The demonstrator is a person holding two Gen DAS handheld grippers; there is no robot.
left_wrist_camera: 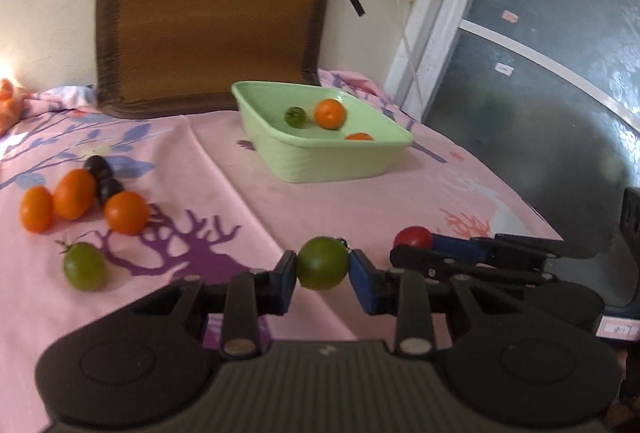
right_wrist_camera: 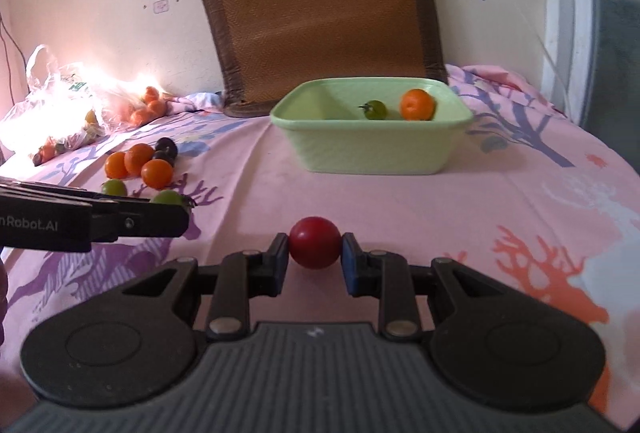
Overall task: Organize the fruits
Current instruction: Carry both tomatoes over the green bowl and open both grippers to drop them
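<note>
A: Item one, left gripper (left_wrist_camera: 322, 269): fingers clamped on a green tomato (left_wrist_camera: 322, 263), one pad on each side, over the near part of the pink cloth (left_wrist_camera: 360, 201).

B: Item two, right gripper (right_wrist_camera: 315, 251): fingers clamped on a red tomato (right_wrist_camera: 315, 242), likewise over the cloth's near edge. In the left view it sits just right of the left one, red tomato at its tip (left_wrist_camera: 413, 238).

A: Item three, green basin (right_wrist_camera: 372, 149): toward the far edge of the cloth, in front of the brown mat (right_wrist_camera: 324, 13) leaning on the wall. Contents: one small green tomato (right_wrist_camera: 375, 109), one orange (right_wrist_camera: 417, 104) beside it, and a second orange (left_wrist_camera: 359, 136) half hidden behind the near wall.

B: Item four, loose pile on the left side of the cloth: three oranges (left_wrist_camera: 74, 194) bunched together, two dark plums (left_wrist_camera: 105, 175) touching them at the back.

A: One more green tomato (left_wrist_camera: 84, 266) lies nearer than the pile, stem on.

B: Item five, plastic bag (right_wrist_camera: 60, 101) at the far left corner, with more fruit inside; glare washes out the rest.

A: Whether either held tomato touches the cloth, I cannot tell.
</note>
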